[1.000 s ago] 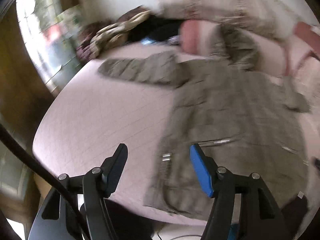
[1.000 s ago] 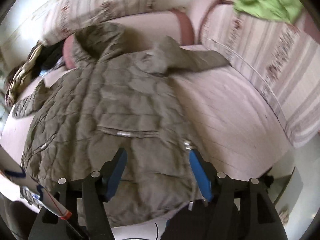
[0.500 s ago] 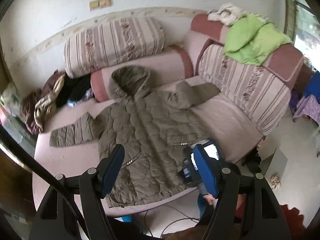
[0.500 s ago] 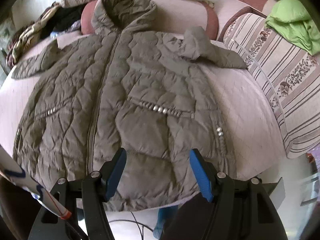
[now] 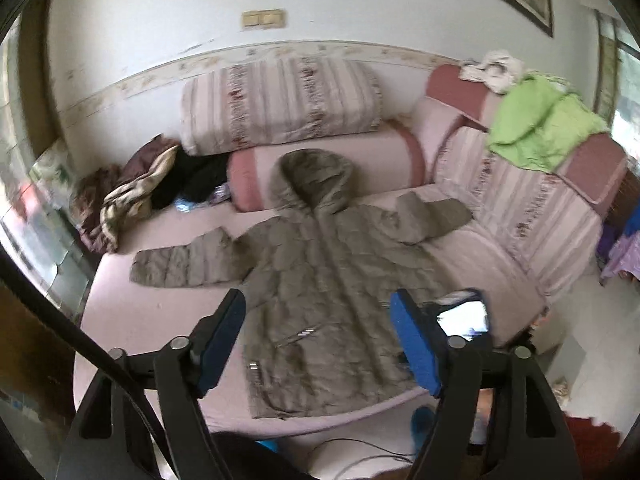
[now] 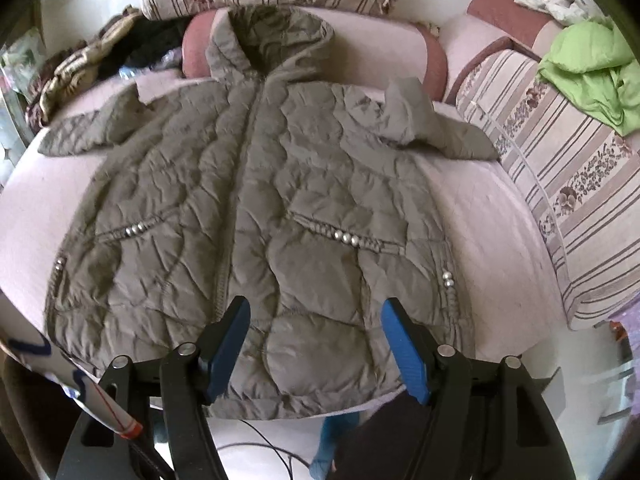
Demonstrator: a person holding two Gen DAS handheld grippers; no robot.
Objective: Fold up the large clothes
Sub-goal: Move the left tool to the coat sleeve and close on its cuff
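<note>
Clothes pile [image 5: 136, 192] heaped at the far left corner of the bed [image 5: 132, 320], against the wall; dark, brown and patterned pieces, not told apart.

Striped cushion [image 5: 280, 100] propped along the far edge, pink bolster [image 5: 360, 160] just in front of it.

Coat [image 6: 256, 216] spread flat, front up, over the middle of the bed, zip closed down the centre. Hood [image 6: 272, 40] lying up against the bolster at the far edge. Hem reaching the near edge and slightly over it. Left sleeve [image 5: 184, 264] stretched out toward the left edge, flat on the cover. Right sleeve [image 6: 432, 124] bent back on itself, cuff pointing toward the right edge, close to the striped side cushion [image 6: 568, 184]. Two slanted pockets trimmed with metal studs [image 6: 346, 237], one on each front panel; further studs near the right side seam.

Left gripper [image 5: 316, 340] held high above the near edge, jaws opening, nothing between them; no contact with the coat.

Right gripper [image 6: 316, 340] lower, over the hem right of the zip, jaws opening, nothing gripped; pads clear of the fabric.

Green cloth [image 5: 540, 132] draped over the sofa back at the far right corner, white cloth [image 5: 492, 70] beside it.

Cable [image 6: 260, 450] on the floor below the near edge.
</note>
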